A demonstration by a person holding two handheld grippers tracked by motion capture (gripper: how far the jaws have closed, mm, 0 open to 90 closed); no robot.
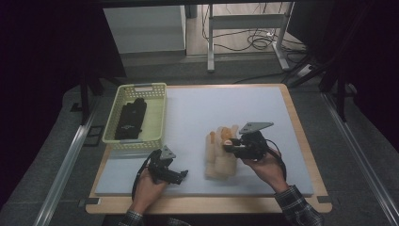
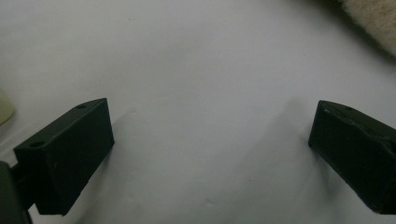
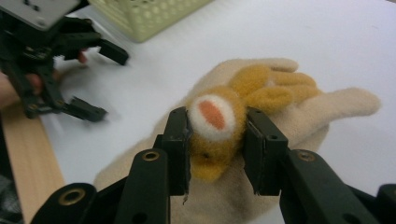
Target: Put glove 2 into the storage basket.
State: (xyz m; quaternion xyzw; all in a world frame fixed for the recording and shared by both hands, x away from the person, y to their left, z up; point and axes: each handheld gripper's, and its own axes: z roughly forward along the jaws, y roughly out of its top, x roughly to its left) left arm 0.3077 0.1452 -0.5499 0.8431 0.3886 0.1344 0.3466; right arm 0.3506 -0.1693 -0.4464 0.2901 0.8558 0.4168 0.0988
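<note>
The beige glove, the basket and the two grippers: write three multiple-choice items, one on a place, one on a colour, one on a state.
1. Where does the black glove lie?
A in the yellow basket
B on the floor
C on the beige glove

2. What colour is the mat?
A red
B white
C black

3. The right gripper is
A open over nothing
B shut on the orange plush piece
C inside the basket

Key: 1 A, it lies within the basket walls; 2 B, the mat is white; 3 B, both pads press on the plush.
</note>
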